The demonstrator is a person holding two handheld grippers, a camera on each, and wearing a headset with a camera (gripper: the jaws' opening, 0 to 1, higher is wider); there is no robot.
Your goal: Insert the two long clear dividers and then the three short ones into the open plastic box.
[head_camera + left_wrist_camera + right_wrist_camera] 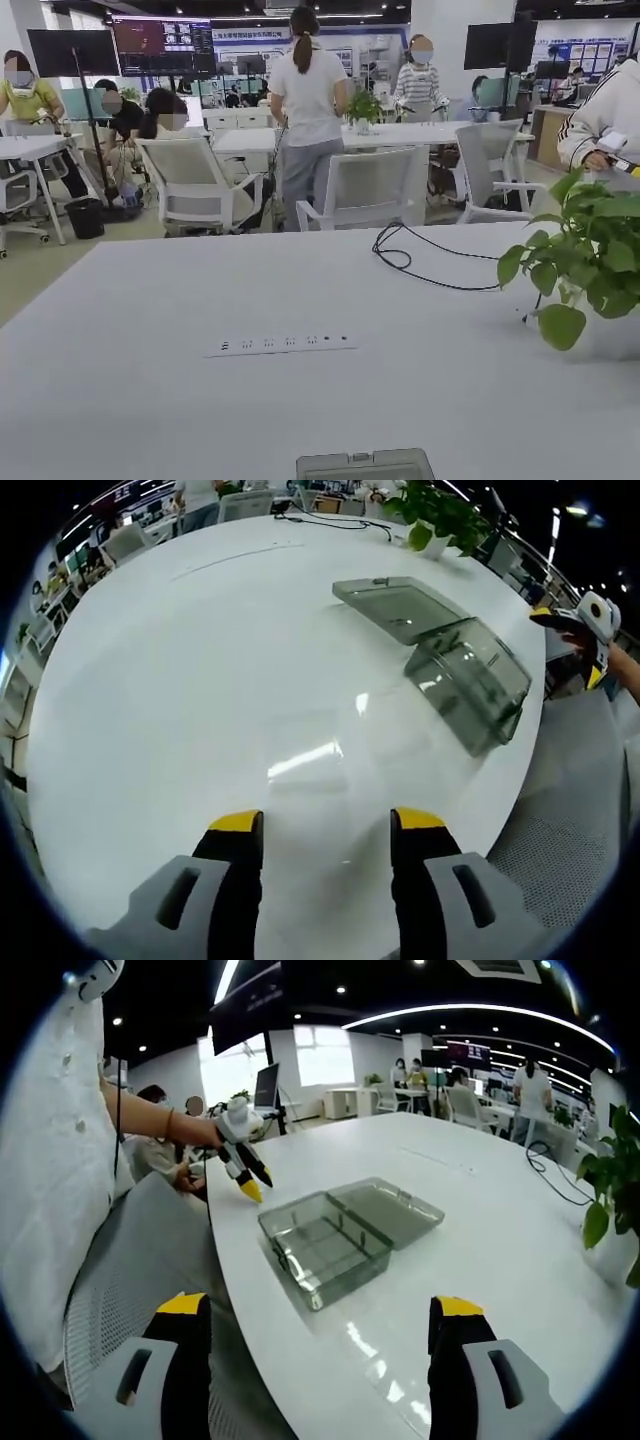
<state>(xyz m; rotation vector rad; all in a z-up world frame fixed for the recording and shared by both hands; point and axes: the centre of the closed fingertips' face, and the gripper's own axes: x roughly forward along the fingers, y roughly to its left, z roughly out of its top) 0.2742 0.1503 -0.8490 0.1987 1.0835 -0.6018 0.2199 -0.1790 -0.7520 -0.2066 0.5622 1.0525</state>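
The left gripper (325, 820) was open wide and held nothing above the white bench (200, 680). The open plastic box (470, 685) sat at the upper right of its view, near the bench edge. The right gripper (320, 1305) was open and empty too, with the box in the middle of its view.

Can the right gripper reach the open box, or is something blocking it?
Probably yes. The right gripper points at the open box with its fingers spread, and I see nothing standing on the table between them.
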